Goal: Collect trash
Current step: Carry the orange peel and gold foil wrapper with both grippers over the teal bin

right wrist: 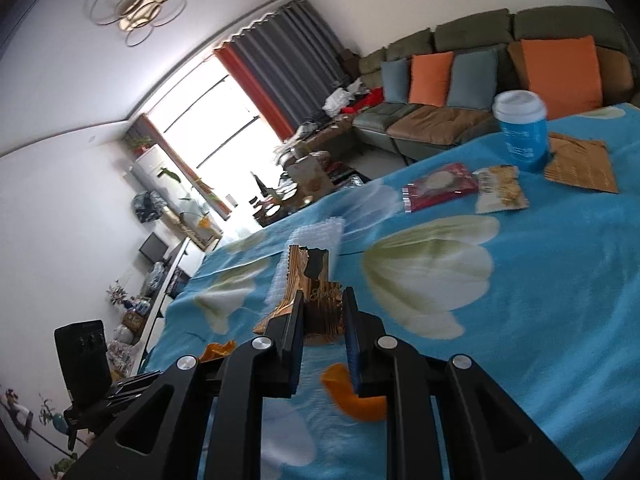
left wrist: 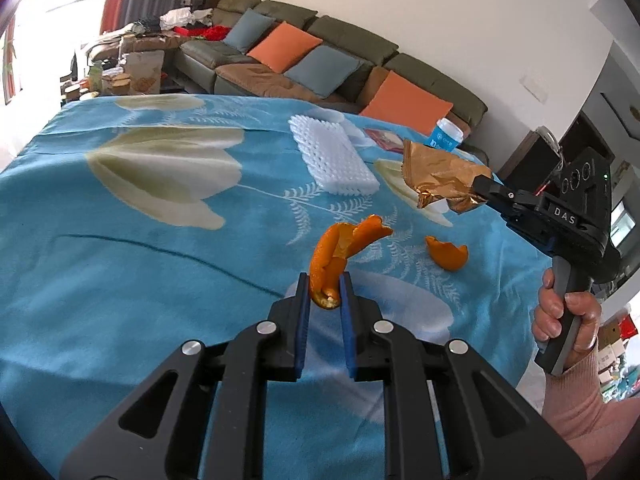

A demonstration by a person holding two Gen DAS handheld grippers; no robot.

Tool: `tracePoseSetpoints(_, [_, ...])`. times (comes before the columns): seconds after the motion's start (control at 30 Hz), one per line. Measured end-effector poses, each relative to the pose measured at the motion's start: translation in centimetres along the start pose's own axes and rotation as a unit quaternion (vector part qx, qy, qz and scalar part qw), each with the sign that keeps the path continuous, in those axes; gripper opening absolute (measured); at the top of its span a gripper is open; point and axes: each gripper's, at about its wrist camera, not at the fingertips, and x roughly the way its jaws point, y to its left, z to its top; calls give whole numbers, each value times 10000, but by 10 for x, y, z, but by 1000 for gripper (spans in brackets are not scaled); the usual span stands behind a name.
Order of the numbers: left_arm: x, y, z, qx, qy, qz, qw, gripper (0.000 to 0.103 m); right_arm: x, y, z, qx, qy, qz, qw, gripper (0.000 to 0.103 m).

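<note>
Now my left gripper pinches orange peel | right gripper pinches gold wrapper | second peel piece just right of orange peel, on blue cloth

A long curled piece of orange peel stands in the lower centre of the left wrist view, its lower end pinched between two blue pads, its upper end bending to the right above the blue cloth. A smaller, cup-shaped orange peel lies on the cloth just to the right of it, apart from it. A crumpled gold foil wrapper hangs in the air at the right of the frame, held at its right edge. In the right wrist view a red snack packet and a yellow-white snack packet lie flat side by side in the upper right.
</note>
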Motion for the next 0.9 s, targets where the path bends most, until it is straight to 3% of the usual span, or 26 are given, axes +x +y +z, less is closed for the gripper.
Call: tracePoseSetpoints(0.9, [-105,64,-55,-707,-689,672,9928,15,66,115,-33,-1050,815,1017,9859,17])
